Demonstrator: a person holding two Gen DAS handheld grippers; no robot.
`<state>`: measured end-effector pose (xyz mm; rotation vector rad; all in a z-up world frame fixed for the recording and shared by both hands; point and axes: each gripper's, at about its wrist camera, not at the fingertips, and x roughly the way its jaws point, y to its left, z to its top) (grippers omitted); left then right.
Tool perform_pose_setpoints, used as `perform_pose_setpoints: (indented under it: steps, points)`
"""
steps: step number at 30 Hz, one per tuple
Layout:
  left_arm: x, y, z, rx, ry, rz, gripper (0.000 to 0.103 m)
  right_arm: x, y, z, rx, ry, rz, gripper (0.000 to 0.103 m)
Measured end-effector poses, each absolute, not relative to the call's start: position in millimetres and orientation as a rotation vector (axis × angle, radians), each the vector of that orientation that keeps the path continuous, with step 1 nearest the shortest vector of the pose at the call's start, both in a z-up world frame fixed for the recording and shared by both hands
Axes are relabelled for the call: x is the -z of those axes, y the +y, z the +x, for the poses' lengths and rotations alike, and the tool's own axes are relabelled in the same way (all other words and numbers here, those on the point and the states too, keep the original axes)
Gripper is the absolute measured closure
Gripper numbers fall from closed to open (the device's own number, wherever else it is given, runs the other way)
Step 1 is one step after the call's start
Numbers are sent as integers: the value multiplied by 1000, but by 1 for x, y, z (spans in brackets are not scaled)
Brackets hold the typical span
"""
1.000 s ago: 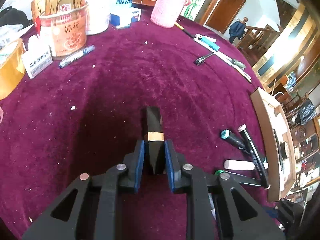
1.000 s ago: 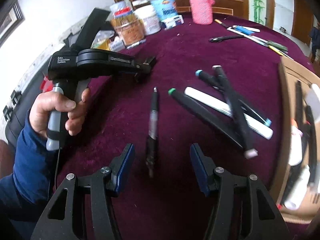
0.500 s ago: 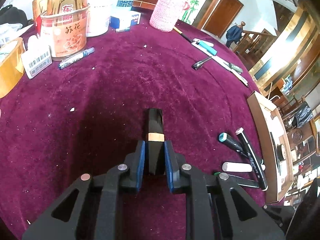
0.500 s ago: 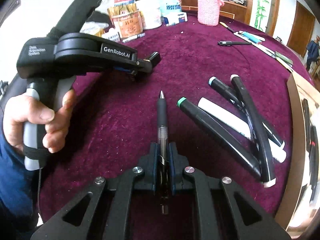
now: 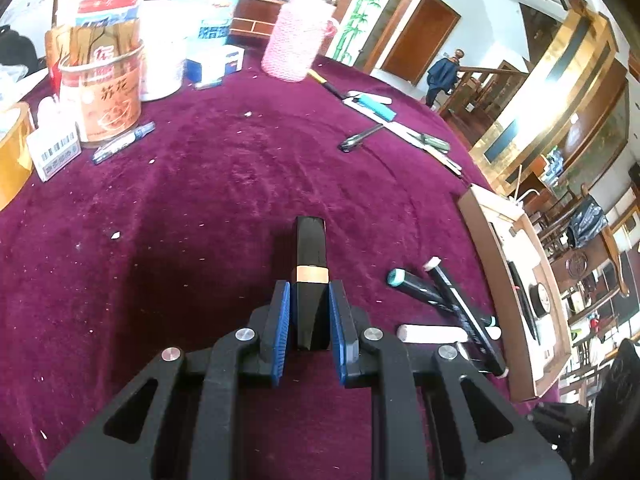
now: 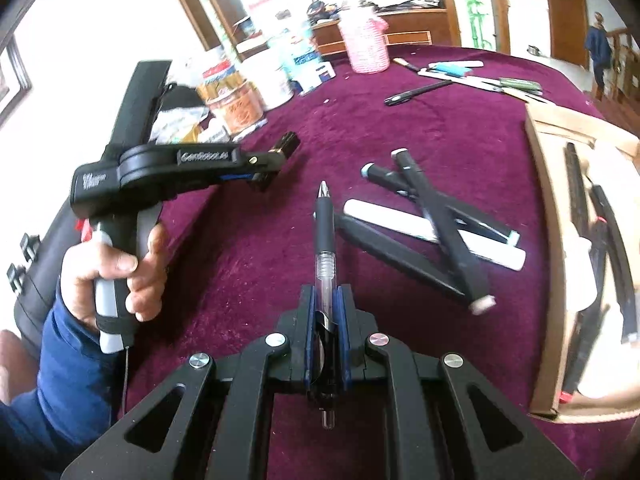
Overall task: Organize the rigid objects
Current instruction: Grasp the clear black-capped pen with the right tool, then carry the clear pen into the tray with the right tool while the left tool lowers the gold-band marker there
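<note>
Black pen [image 6: 325,240] now lifted in my clamped right gripper [image 6: 325,320]; my left gripper [image 5: 309,312] still pinches the lipstick [image 5: 310,276].

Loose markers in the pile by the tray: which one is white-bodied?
The white marker, lying flat at the bottom of the pile. The other markers are black-bodied and cross over it.

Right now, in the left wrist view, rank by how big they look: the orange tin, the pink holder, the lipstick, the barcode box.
Largest to smallest, as they appear:
1. orange tin and pink holder: too alike to rank
2. lipstick, enlarged by nearness to the camera in the left gripper
3. barcode box
</note>
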<state>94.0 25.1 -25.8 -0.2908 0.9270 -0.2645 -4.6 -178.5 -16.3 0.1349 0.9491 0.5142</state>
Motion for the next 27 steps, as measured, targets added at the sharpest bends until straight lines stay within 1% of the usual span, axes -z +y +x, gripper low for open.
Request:
perform_pose_setpoints:
  steps: [13, 21, 27]
  points:
    - [-2, -45, 75, 396, 936, -231, 87, 2, -252, -12, -451, 873, 289, 94]
    - [-14, -119, 71, 498, 965, -166, 87, -11, -312, -17, -380, 822, 362, 94]
    - [-17, -174, 83, 565, 991, -163, 87, -25, -365, -12, -298, 802, 397, 94]
